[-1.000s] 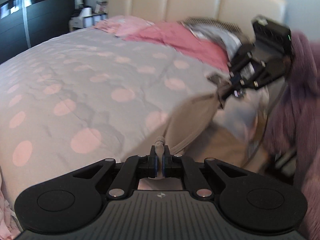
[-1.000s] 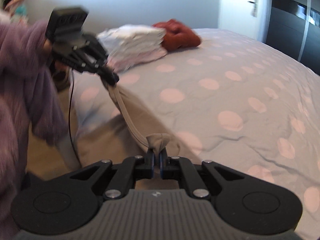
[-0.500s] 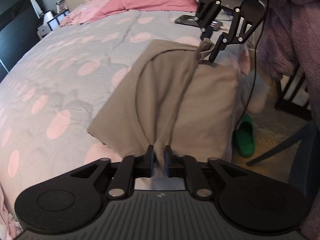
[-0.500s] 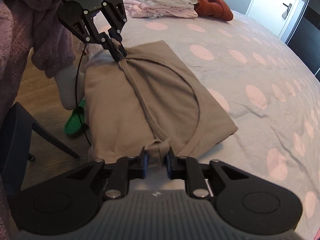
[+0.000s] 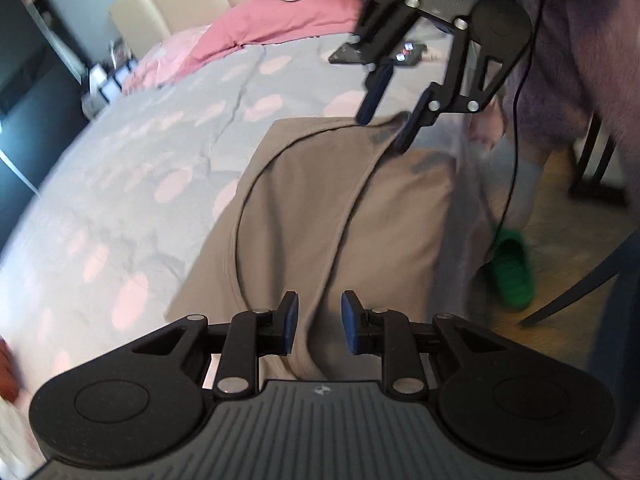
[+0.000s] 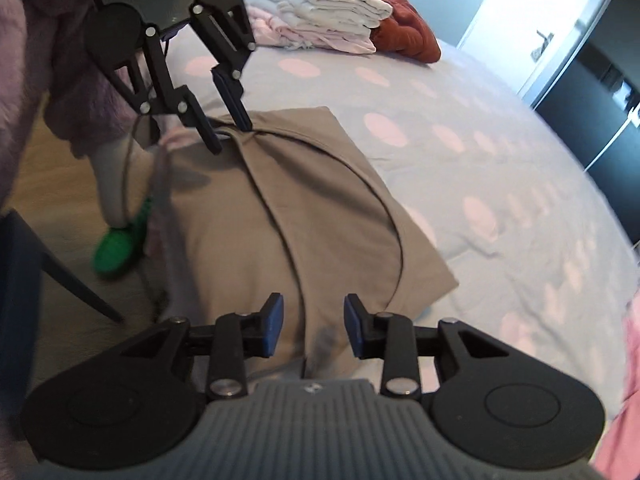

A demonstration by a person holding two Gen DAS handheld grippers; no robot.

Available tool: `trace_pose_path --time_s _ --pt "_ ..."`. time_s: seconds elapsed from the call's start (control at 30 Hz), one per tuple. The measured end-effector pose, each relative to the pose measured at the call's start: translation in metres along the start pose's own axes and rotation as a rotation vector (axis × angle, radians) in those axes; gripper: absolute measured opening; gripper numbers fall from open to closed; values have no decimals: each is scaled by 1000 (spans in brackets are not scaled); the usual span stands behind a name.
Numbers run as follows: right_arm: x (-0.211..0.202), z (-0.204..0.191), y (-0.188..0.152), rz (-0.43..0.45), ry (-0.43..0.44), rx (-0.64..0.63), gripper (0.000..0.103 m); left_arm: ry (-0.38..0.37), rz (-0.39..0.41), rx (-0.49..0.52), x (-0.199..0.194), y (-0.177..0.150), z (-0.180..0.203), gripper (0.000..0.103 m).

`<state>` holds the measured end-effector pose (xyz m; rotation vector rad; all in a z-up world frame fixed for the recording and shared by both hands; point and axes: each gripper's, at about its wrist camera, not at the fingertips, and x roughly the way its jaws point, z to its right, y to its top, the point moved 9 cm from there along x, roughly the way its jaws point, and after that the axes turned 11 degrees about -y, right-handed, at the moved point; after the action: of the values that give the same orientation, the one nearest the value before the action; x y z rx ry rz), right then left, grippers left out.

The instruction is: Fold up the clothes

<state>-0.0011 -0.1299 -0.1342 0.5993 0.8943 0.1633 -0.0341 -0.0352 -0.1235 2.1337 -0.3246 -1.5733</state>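
Taupe jersey, a folded top [image 5: 340, 216], lay flat at the near edge of the bed [image 5: 132, 184], its free end hanging over the side toward the floor. Left tongs [image 5: 316, 322] were held low over the near end of the garment, tilted down, blue pads spread with bare cloth showing between them; released. Right tongs [image 6: 314, 328] took the mirrored pose at the opposite end, likewise spread and gripping nothing. In the left wrist view the right tongs [image 5: 384, 128] stood at the far end of the top, tips angled down, just above a small puckered peak of fabric; in the right wrist view the left tongs [image 6: 230, 136] stood the same way over the other peak. Whether those tips touched the cloth could not be told.

The curved neckline seam ran across the top between the two pairs of tongs. Spotted grey duvet [image 6: 460, 168] lay under it. A stack of folded pale clothes [image 6: 316, 12] sat at the far end, well apart, with a rust-red garment [image 6: 404, 44] touching its right side.

Half a second earlier both tongs were pinched shut on the garment's ends; they had since let go, and the top had settled flatter.
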Motion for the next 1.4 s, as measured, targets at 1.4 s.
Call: trace_pose_path --time_s 1.4 --pt "7 43 24 13 -53 489 25 -63 225 -518 -18 23 -61 24"
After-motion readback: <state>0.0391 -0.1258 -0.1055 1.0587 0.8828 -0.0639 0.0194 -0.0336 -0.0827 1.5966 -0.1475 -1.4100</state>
